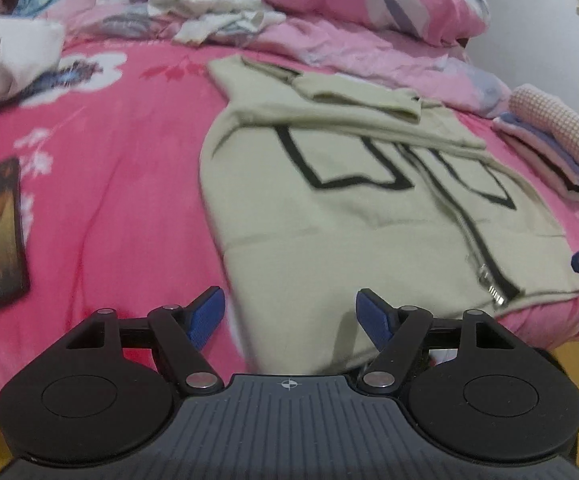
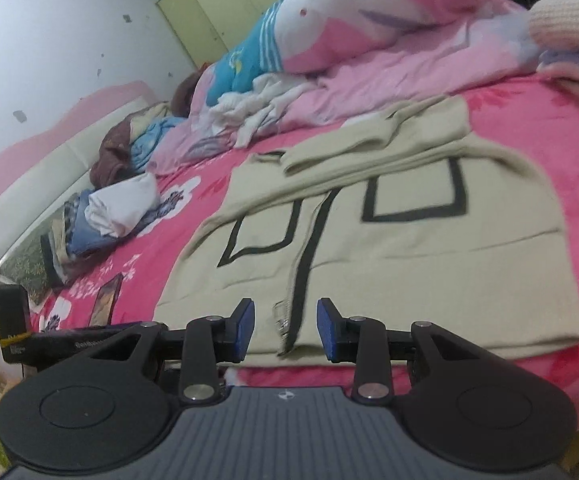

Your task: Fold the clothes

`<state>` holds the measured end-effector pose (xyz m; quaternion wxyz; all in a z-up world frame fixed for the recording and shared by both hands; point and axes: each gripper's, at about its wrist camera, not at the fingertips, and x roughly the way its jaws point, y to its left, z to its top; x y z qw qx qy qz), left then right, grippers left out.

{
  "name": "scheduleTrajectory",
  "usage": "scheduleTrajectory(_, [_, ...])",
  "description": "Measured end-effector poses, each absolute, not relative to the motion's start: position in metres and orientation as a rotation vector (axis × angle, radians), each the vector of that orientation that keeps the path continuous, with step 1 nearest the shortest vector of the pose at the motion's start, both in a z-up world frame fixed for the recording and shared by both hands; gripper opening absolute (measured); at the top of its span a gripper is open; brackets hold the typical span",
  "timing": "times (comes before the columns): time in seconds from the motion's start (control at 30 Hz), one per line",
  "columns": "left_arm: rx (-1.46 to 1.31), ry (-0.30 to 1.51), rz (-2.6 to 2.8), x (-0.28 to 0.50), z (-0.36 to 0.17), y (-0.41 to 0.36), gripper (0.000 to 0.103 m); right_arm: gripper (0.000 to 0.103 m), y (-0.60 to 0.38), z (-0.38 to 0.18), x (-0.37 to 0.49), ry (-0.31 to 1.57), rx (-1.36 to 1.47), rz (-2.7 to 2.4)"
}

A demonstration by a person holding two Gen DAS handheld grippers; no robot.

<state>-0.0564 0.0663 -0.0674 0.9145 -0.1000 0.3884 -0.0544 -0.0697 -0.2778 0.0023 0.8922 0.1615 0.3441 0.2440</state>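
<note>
My left gripper (image 1: 290, 314) spread, empty, over near hem of beige jacket (image 1: 369, 208); right gripper (image 2: 286, 330) spread, empty, astride its zipper (image 2: 281, 320).

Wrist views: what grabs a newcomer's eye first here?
The beige zip-up sweater with black rectangle outlines, spread flat on the hot-pink bedspread with its sleeves folded across the top. Both the left gripper and the right gripper are open at its near hem, holding nothing. Behind it lies a pink quilt with crumpled white clothes on it.
</note>
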Motion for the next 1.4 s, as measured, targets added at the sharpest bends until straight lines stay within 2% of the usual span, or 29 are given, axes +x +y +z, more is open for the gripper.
scheduleTrajectory(0.2, [-0.260, 0.751, -0.112, -0.079, -0.084, 0.070, 0.073, 0.037, -0.282, -0.016, -0.076, 0.738, 0.400, 0.481])
scheduleTrajectory(0.57, [-0.299, 0.773, -0.135, -0.081, -0.079, 0.077, 0.073, 0.037, -0.294, -0.028, -0.070, 0.750, 0.538, 0.405])
scheduleTrajectory(0.8, [-0.356, 0.782, -0.190, -0.094, -0.083, 0.086, 0.072, 0.038, -0.261, -0.015, -0.069, 0.757, 0.469, 0.500])
scheduleTrajectory(1.4, [-0.252, 0.805, -0.140, -0.098, -0.082, 0.072, 0.071, 0.039, -0.254, -0.012, -0.078, 0.760, 0.475, 0.480])
